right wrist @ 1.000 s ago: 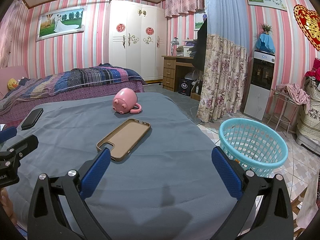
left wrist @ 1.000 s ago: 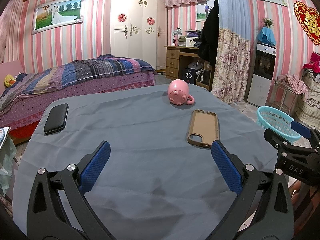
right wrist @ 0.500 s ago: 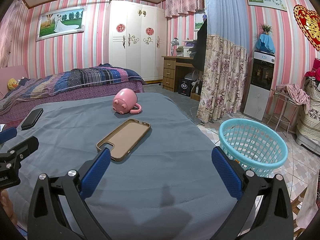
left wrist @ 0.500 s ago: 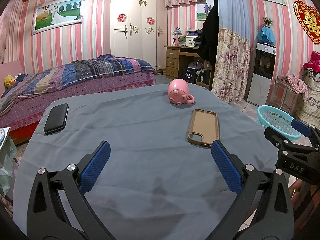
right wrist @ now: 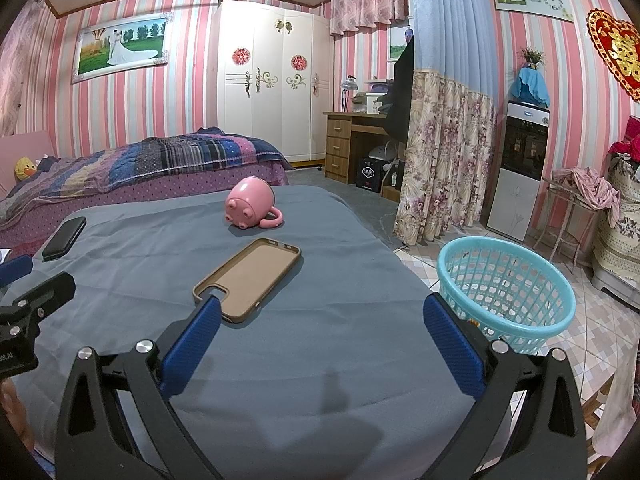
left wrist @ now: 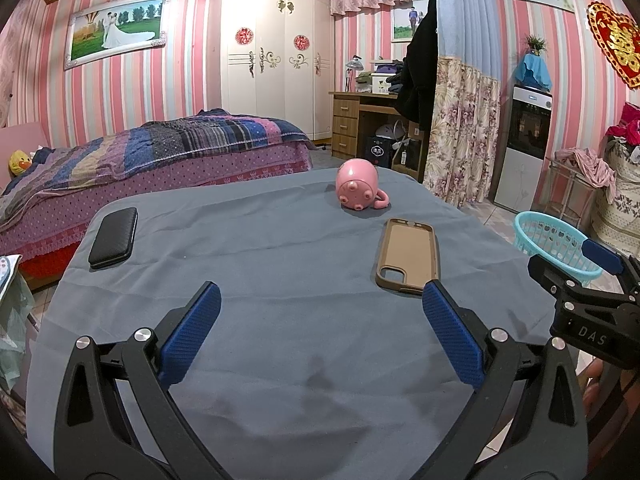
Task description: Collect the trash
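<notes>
Over the table point(left wrist: 280, 272), both grippers (left gripper point(left wrist: 320, 312), right gripper point(right wrist: 320, 316)) gape; basket point(right wrist: 506, 284) seemingly empty.

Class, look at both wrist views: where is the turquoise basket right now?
The turquoise basket stands on the tiled floor off the table's right edge, just beyond the right gripper.

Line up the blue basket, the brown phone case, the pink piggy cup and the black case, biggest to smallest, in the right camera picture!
1. blue basket
2. brown phone case
3. pink piggy cup
4. black case
The last two lie farther away, so their order is unsure.
</notes>
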{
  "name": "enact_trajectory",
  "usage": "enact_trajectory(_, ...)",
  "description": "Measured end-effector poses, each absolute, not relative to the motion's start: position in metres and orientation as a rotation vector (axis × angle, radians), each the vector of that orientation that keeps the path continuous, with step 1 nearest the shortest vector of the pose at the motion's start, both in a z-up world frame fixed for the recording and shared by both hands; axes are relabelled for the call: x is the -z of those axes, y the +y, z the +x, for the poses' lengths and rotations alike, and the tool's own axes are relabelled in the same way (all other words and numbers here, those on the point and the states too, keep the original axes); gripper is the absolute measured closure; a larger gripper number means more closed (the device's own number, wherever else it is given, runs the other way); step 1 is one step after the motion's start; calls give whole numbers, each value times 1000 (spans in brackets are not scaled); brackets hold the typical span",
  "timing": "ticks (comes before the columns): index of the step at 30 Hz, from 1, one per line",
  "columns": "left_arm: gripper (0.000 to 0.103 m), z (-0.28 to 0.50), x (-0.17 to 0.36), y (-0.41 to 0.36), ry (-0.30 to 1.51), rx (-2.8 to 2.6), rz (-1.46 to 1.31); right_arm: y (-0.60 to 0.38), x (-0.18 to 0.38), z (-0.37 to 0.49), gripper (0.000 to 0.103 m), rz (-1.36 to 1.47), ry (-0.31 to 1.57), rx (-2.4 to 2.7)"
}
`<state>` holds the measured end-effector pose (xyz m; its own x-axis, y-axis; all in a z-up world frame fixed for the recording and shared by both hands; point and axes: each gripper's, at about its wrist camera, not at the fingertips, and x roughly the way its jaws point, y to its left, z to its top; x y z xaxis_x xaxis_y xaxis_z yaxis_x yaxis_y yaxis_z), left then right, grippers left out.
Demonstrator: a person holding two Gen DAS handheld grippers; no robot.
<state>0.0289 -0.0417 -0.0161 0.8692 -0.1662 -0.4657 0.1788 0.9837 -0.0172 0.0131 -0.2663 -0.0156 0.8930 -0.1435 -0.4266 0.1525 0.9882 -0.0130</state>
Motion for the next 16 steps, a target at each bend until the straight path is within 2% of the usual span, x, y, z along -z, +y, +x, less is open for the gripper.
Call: enact_trajectory(16,5,35,19,-31,494,181,15,-267,16,13,4,21,440,154)
